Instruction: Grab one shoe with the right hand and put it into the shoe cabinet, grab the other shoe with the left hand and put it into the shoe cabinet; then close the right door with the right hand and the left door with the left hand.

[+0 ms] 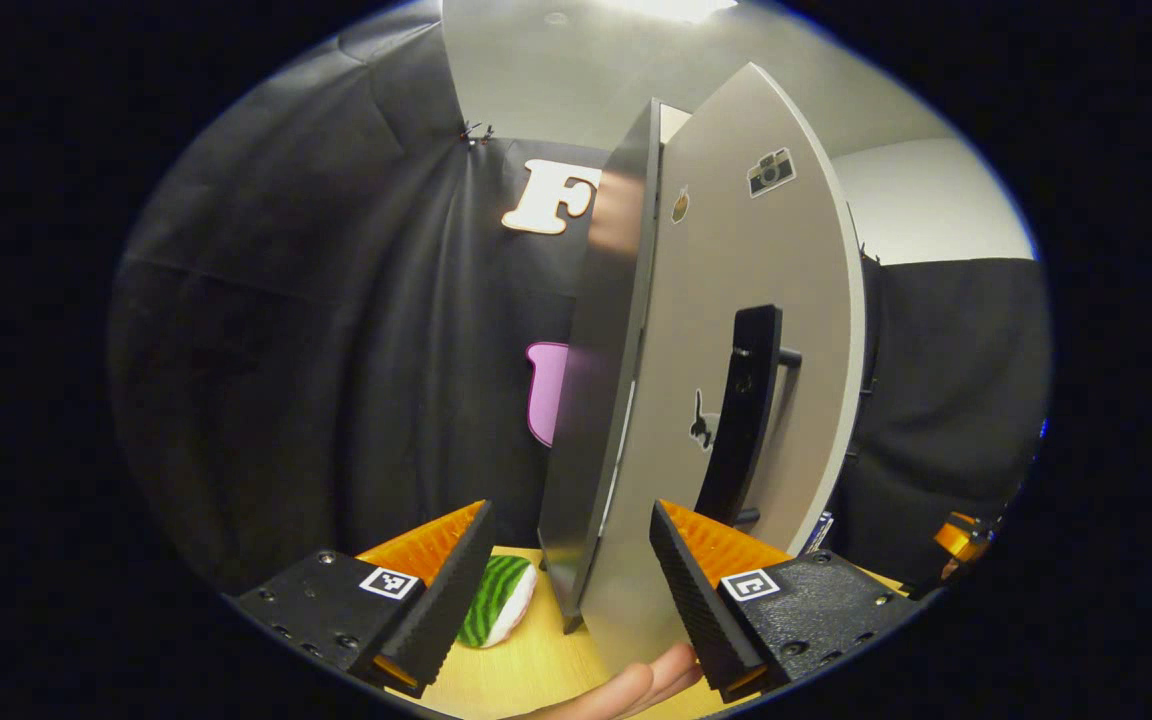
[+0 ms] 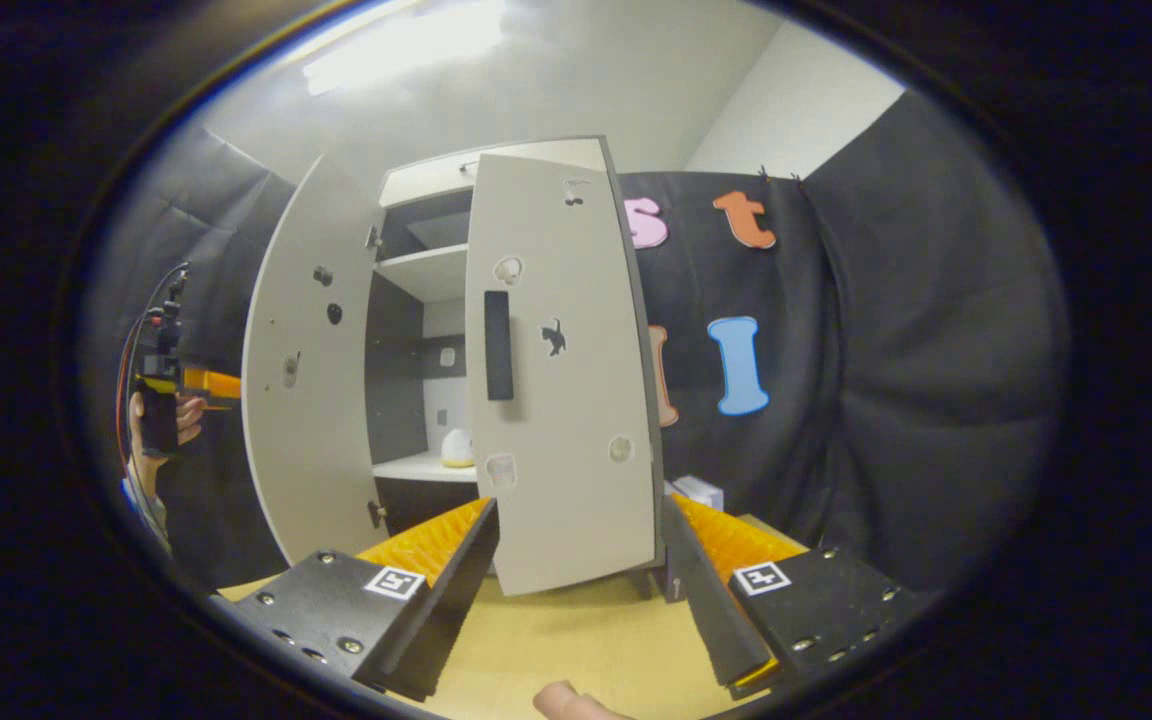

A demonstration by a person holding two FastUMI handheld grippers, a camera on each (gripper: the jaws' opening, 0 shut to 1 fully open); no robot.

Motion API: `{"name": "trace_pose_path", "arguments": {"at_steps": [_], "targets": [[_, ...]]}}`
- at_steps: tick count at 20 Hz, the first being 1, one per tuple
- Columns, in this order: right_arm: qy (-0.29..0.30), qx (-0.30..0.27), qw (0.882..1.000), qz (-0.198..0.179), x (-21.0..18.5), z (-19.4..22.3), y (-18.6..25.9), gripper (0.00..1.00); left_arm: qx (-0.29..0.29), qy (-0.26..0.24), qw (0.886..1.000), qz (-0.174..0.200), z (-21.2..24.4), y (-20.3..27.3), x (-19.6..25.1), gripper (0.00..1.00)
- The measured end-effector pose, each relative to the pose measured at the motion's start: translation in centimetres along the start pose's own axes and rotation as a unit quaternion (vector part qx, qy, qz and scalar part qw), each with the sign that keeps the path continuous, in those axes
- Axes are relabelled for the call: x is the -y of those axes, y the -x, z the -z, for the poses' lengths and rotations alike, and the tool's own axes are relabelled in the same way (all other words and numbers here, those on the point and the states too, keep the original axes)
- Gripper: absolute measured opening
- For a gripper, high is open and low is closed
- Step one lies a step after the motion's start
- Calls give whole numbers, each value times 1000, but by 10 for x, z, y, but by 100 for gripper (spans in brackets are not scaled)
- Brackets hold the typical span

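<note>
L gripper (image 1: 571,570) jaws apart, straddling edge of left door (image 1: 736,400) w/o pinching; R gripper (image 2: 576,560) open just before right door (image 2: 561,380). Both doors ajar above bench (image 2: 576,640). One shoe (image 2: 456,450) on cabinet shelf (image 2: 416,467) behind

Cabinet doors (image 2: 561,400) pale grey-white w/ black bar handles (image 2: 498,345) and small stickers, incl. a black cat shape (image 2: 554,338). Cabinet interior (image 2: 396,370) dark grey at the back, shelves (image 2: 426,270) white; a cream-and-yellow item (image 2: 456,450) sits on the lower shelf. Tabletop (image 2: 576,640) light yellow wood. Beside the left door (image 1: 716,400) lies a plush thing (image 1: 498,598) striped green & dark green w/ white edge. Booth wall (image 2: 886,350) black cloth.
</note>
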State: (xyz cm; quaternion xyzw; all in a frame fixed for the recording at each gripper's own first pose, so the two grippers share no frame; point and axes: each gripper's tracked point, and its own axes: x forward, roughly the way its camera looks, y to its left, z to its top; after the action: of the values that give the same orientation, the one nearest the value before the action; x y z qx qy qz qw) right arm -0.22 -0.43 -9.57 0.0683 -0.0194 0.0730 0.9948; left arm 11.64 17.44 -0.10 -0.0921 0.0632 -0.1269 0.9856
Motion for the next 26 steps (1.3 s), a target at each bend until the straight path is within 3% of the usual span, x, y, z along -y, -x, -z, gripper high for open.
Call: {"name": "trace_pose_path", "arguments": {"at_steps": [2, 3, 4, 6, 12, 14, 15, 18, 23, 24, 25, 26], "targets": [[-31, -14, 999, -2, -1, 13, 8, 96, 9, -19, 1000, 0, -10, -5, 10, 94], [-38, -12, 999, 0, 1, 13, 12, 95, 12, -26, 1000, -8, -14, -5, 9, 88], [-39, -5, 999, -1, 2, 8, 16, 96, 22, -23, 999, -12, -20, -5, 10, 90], [-40, 2, 999, -9, 1, 6, 21, 96, 11, -19, 1000, -17, -20, -7, 12, 82], [-57, 26, 998, -25, -2, -1, 35, 96, -5, -20, 1000, -17, -13, -12, 45, 87], [-30, 29, 999, -22, -1, 0, 39, 96, -15, -24, 999, -20, -9, -18, 59, 82], [-18, 34, 999, -19, -1, -2, 41, 96, -19, -37, 999, -26, -6, -20, 65, 87], [-21, 31, 999, -26, -4, 2, 43, 94, -19, -73, 996, -54, -3, -28, 68, 87], [-24, 29, 999, -19, 2, 4, 42, 94, -26, -57, 997, -46, -1, -28, 68, 87], [-24, 29, 999, -19, 5, 5, 42, 94, -26, -59, 997, -46, -2, -28, 68, 82], [-21, 28, 999, -21, 4, 6, 43, 94, -26, -60, 997, -46, -3, -27, 68, 87], [-16, 27, 999, -22, 3, 8, 43, 94, -27, -61, 997, -47, -3, -27, 69, 82]]}}
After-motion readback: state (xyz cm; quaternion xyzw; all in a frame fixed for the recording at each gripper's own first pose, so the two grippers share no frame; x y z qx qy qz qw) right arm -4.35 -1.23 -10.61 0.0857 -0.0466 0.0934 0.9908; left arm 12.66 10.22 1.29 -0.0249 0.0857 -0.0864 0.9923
